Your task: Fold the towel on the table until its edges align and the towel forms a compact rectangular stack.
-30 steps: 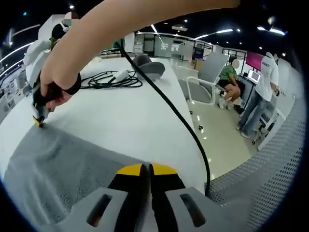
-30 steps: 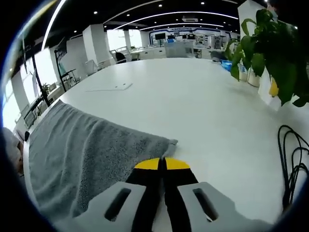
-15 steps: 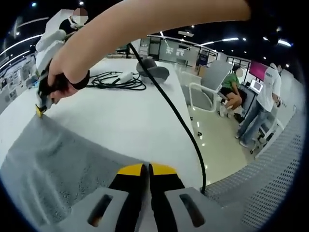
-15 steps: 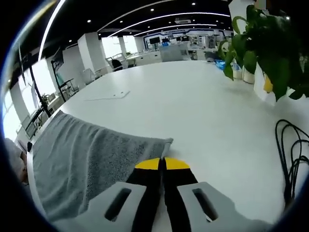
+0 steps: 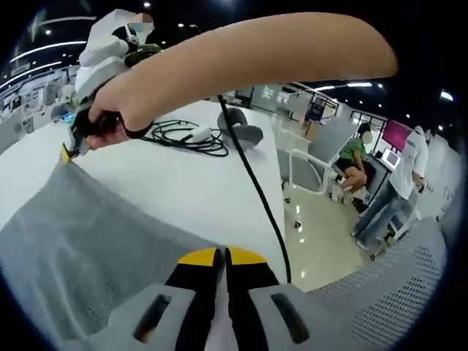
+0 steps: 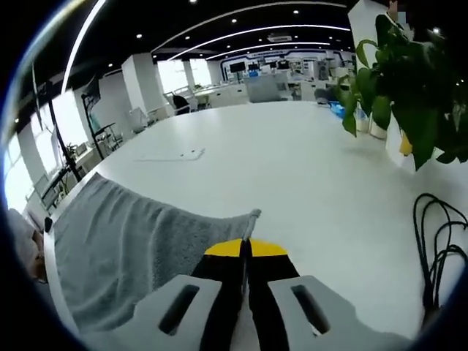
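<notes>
The grey terry-cloth towel (image 6: 139, 248) lies on the broad white table (image 6: 292, 168) with its near edge lifted off the surface, hanging in a shallow sag between two pinched corners. The right gripper (image 6: 245, 252) has its yellow-tipped jaws closed tight on one corner, a small tab of cloth poking out just past the tips. The left gripper (image 5: 221, 257) has its jaws pressed together at the other corner, and from there you can also see the person's hand (image 5: 110, 121) holding the right tool over the far corner. To my eye this is the start of the first fold. Both corners should travel together at equal height, keeping the edge taut enough not to droop, and come down square on the opposite edge. A coiled black cable (image 5: 183, 135) and a leafy green potted plant (image 6: 409, 73) sit well apart from the cloth.
</notes>
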Tool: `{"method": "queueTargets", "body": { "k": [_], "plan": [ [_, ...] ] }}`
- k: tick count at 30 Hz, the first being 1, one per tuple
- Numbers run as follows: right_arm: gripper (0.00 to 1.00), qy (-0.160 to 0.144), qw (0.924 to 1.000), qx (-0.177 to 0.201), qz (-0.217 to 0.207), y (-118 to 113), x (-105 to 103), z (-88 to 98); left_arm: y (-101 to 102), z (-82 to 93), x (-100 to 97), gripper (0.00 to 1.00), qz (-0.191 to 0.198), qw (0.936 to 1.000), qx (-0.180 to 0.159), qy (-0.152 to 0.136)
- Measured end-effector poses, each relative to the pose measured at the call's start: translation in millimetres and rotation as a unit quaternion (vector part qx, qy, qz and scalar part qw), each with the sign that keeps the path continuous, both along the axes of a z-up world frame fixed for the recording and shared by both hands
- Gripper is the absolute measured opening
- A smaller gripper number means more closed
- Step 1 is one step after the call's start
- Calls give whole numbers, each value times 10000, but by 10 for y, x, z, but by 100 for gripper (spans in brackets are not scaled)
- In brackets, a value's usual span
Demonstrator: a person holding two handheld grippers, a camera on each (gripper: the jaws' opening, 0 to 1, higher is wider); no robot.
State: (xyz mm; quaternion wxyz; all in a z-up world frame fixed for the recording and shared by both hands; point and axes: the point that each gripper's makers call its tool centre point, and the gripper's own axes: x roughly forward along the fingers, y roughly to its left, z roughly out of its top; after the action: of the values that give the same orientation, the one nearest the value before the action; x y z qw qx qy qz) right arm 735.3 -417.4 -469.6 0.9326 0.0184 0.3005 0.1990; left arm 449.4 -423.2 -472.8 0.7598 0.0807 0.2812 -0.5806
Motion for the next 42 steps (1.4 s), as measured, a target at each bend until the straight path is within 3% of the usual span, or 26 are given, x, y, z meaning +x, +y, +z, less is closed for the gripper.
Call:
{"method": "queueTargets", "body": {
  "k": [7, 17, 22, 29, 42],
  "plan": [
    [0, -145, 9999, -1, 84, 115, 31, 156, 71, 263, 22, 4, 59, 9997, -128, -199],
    [0, -284, 9996, 91, -22, 239, 14, 427, 186, 454, -3, 4, 217, 9988, -245, -377],
    [0, -359, 9992, 180, -72, 322, 13, 551, 271, 706, -5, 4, 518, 9965, -627, -183],
    [0, -392, 9991, 125, -49, 500, -34, 713, 466, 976, -1, 3, 715, 9933, -875, -240],
    [0, -663, 9976, 130, 175, 935, -116, 1087, 931, 1258, 75, 3, 1263, 9833, -1246, -413]
  ]
}}
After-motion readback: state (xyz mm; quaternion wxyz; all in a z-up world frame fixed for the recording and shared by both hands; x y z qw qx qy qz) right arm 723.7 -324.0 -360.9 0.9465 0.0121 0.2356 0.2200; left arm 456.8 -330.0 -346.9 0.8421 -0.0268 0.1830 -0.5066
